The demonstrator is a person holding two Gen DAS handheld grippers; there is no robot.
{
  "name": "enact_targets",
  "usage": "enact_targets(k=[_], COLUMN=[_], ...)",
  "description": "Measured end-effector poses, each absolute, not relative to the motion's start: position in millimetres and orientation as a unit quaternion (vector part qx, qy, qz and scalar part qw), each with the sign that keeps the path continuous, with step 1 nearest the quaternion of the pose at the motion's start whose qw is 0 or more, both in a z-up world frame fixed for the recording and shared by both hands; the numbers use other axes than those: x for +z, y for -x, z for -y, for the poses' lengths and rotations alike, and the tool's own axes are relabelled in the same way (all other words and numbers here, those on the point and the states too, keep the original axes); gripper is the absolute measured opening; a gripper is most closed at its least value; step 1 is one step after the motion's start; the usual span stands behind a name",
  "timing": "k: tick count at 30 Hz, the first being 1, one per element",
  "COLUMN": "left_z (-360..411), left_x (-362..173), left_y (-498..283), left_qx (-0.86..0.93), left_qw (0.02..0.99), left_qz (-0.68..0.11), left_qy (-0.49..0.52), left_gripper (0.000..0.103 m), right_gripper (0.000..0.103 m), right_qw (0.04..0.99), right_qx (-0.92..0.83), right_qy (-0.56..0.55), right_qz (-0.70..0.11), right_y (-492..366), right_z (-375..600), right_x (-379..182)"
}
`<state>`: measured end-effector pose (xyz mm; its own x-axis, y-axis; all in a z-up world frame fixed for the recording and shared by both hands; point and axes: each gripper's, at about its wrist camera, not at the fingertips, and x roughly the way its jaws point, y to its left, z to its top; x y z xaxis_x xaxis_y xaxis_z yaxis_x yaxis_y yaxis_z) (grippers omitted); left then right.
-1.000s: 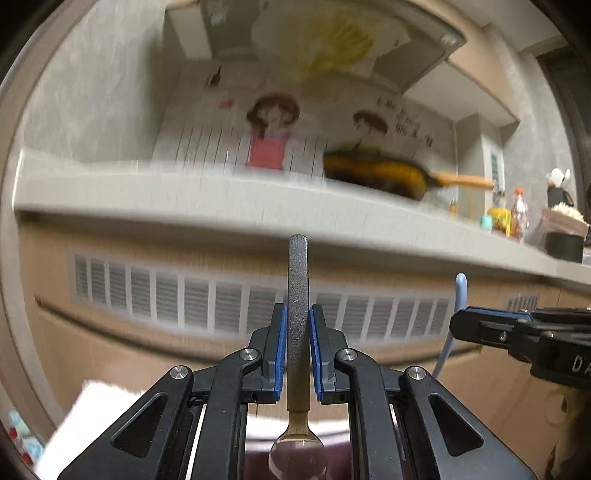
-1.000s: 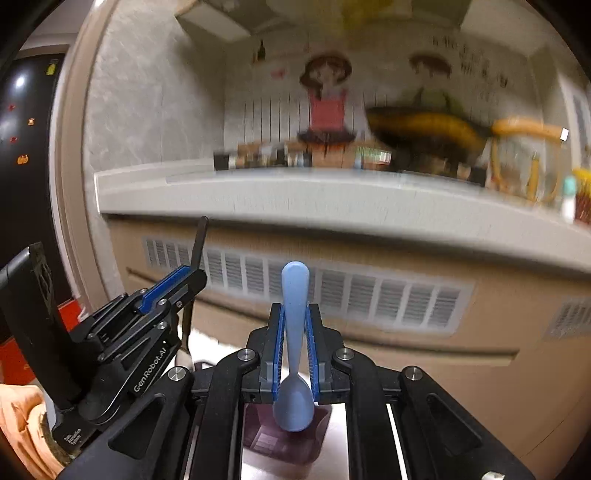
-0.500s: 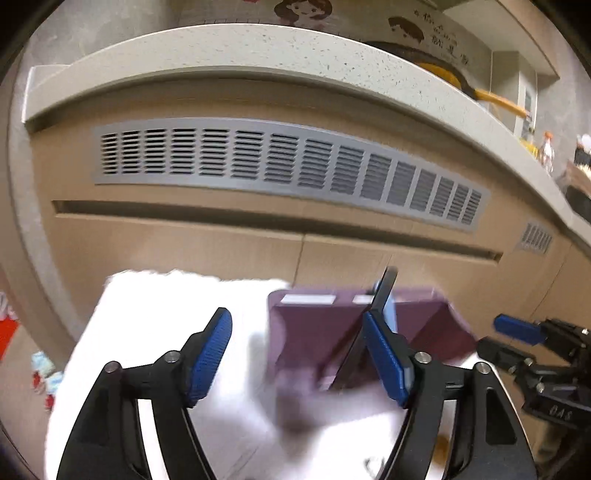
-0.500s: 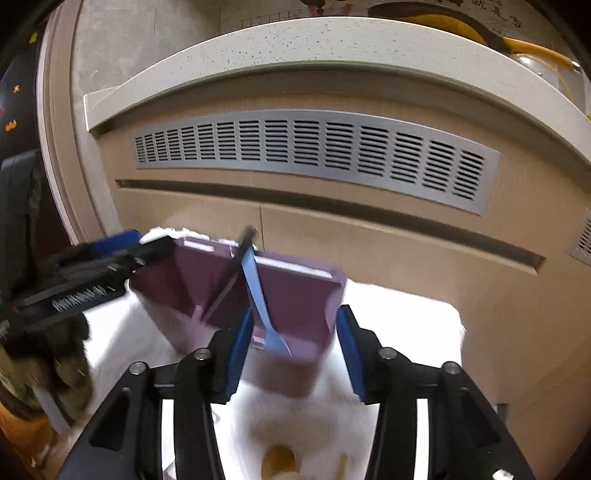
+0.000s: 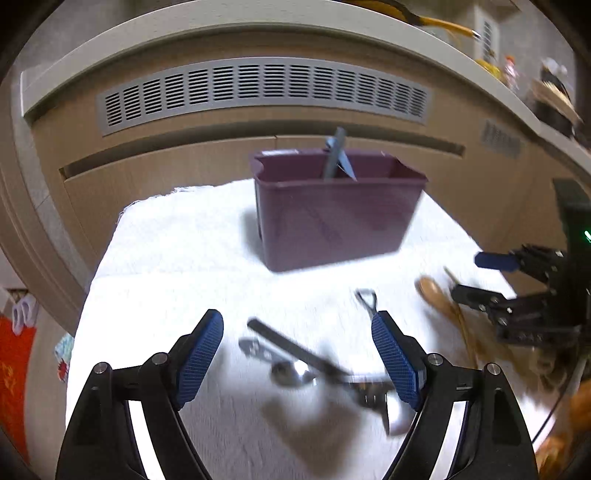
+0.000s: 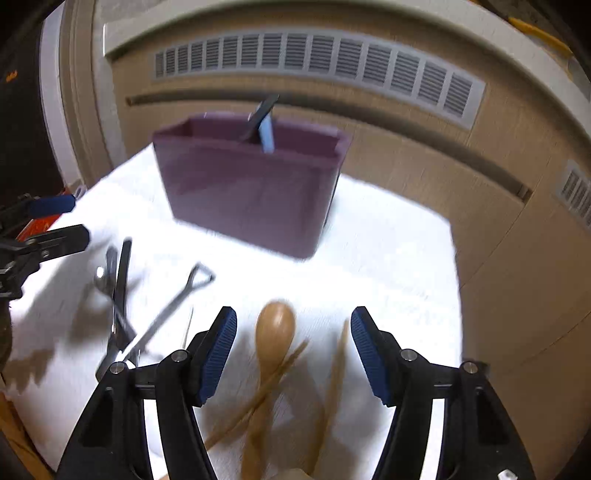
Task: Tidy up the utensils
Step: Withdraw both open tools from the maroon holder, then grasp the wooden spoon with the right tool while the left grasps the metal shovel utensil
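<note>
A purple bin (image 5: 332, 221) stands at the back of a white towel (image 5: 166, 258); a blue spoon (image 5: 345, 166) and a dark-handled utensil (image 5: 332, 155) stick out of it. My left gripper (image 5: 295, 321) hangs over blurred metal cutlery (image 5: 295, 365), its jaws opening with nothing pressed between them. A metal utensil with a loop handle (image 5: 365, 299) lies by its right finger. My right gripper (image 6: 293, 317) is also opening, low over a wooden spoon (image 6: 277, 325) and wooden chopsticks (image 6: 338, 369). Its pads do not touch them. The bin (image 6: 251, 192) stands beyond.
Behind the towel runs a wooden cabinet front with a grey vent grille (image 5: 258, 85) under a stone counter edge (image 5: 221, 33). The towel (image 6: 388, 258) ends near the cabinet on the right. The left gripper (image 6: 55, 221) shows at the left edge of the right wrist view.
Both grippers let go of their utensils, the dark-handled one and the blue spoon, which now stand in the bin. Both opened, tilted down and sank toward the cutlery on the towel.
</note>
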<state>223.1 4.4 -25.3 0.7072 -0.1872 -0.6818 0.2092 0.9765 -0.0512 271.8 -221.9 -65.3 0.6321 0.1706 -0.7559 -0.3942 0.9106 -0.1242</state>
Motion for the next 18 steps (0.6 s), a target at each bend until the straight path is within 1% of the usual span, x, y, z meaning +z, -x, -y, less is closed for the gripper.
enact_targets(k=[2,4,9,14,18], left_z=[-4,-6,-6,-11,-16], left_x=[-29,-32,-45,-47,-51], left_y=[-215,-213,-218,-218,-218], left_qx=[-0.116,-0.121,-0.122,-0.124,-0.124], left_qw=[0.921,0.917,0.906,0.905,0.903], left_qz=[-0.372,-0.381,-0.404,-0.406,-0.41], left_qy=[-0.017,-0.011,0.004,0.009,0.013], left_gripper=[0.083,0.086,0.086,0.086,0.086], right_gripper=[0.061,0.061,0.061,0.061,0.057], right_qw=[0.887,0.883,0.875,0.87,0.865], right_qx=[0.162,0.164,0.169,0.169,0.167], right_qy=[0.131,0.125,0.136,0.134,0.128], right_qz=[-0.413,-0.423,-0.433,-0.444,-0.456], right_y=[-268,-266,-280,-297,-301], right_z=[223,224,214,208,209], right_x=[-75,-83,-91,-101,-109])
